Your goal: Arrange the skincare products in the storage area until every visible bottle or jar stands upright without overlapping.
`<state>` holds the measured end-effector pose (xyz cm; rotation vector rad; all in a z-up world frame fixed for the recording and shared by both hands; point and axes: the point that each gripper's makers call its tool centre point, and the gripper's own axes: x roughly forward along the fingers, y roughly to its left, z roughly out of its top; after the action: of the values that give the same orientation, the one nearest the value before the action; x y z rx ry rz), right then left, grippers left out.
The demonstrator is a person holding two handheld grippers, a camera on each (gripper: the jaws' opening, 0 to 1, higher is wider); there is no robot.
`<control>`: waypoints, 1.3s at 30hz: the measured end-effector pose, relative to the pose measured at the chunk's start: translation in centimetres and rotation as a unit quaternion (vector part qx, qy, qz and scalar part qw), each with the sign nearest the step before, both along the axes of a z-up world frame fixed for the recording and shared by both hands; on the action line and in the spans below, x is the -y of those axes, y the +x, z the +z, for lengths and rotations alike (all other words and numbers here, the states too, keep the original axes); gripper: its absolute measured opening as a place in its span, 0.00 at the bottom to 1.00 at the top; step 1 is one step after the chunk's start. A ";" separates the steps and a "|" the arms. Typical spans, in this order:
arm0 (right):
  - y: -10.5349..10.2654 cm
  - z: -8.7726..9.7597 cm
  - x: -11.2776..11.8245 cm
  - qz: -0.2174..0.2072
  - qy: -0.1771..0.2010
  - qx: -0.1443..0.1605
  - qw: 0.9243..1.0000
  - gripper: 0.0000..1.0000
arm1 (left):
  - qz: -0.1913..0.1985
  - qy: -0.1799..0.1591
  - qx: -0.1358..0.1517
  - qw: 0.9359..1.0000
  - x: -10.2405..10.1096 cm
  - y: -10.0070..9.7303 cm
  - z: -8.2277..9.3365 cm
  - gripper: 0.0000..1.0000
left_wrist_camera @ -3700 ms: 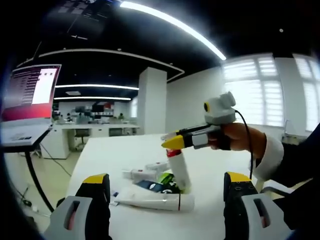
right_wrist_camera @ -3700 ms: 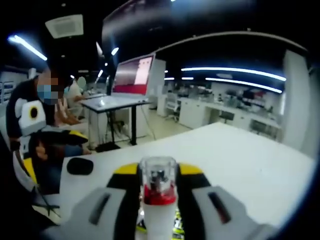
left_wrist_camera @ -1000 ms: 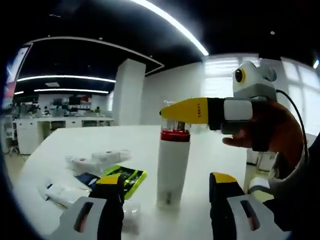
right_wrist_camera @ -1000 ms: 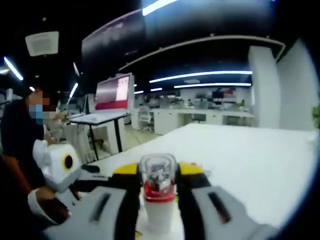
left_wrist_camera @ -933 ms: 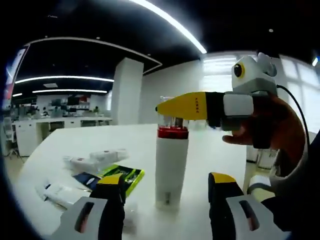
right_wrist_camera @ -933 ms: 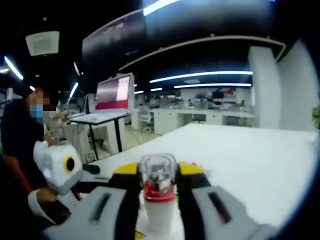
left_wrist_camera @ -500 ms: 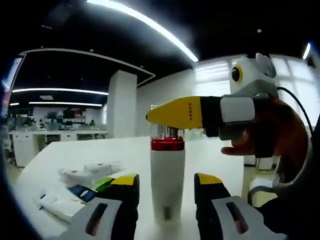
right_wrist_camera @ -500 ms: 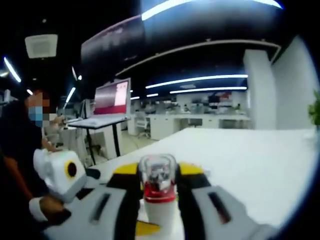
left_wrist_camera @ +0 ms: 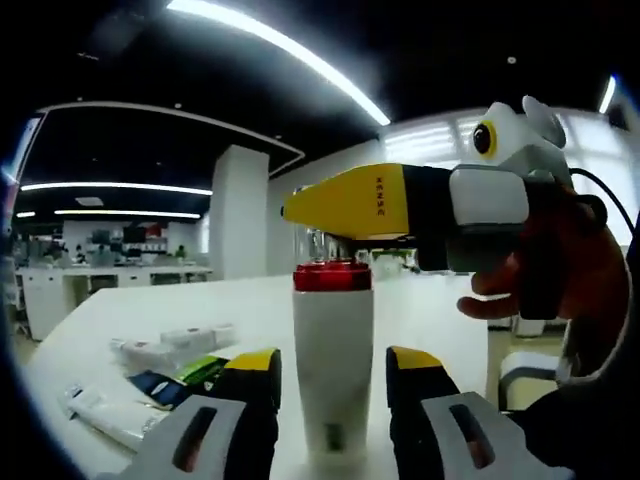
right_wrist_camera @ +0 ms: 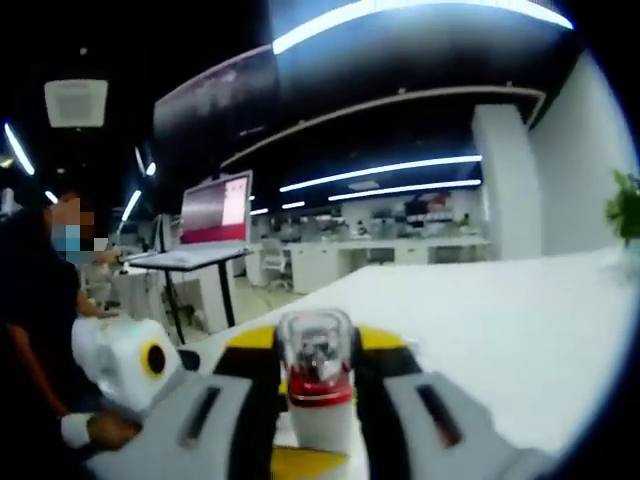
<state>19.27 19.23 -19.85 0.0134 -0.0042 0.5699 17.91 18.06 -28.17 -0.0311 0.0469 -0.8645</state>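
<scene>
A white bottle (left_wrist_camera: 333,380) with a red collar and clear cap stands upright on the white table (left_wrist_camera: 120,315). From the right, my right gripper (left_wrist_camera: 335,215) reaches over and is shut on the bottle's top. In the right gripper view the clear cap (right_wrist_camera: 316,350) sits pinched between my right gripper's (right_wrist_camera: 316,345) yellow-tipped jaws. My left gripper (left_wrist_camera: 333,365) is open, its jaws close on either side of the bottle's lower body, with a thin gap on each side. A yellow tip of the left gripper (right_wrist_camera: 290,460) shows below the bottle.
Several products lie flat on the table at the left: a white tube (left_wrist_camera: 100,415), more white tubes (left_wrist_camera: 165,345) and a green and blue packet (left_wrist_camera: 185,375). A hand (left_wrist_camera: 560,280) holds the right gripper. A person (right_wrist_camera: 40,330) sits at the left.
The bottle, tilted over the pile 3.7 s ago, now stands upright. My left gripper's jaws narrowed and moved in closer around it. The right gripper kept its hold on the top.
</scene>
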 end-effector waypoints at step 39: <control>-2.1 -0.3 -0.3 0.123 -0.064 0.035 0.990 0.28 | -0.066 -0.003 0.005 0.998 0.7 -1.4 -0.4 0.30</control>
<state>17.17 19.52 -20.12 -0.1328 -0.0357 0.8172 16.48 17.40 -28.58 -0.0297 0.0378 -0.9962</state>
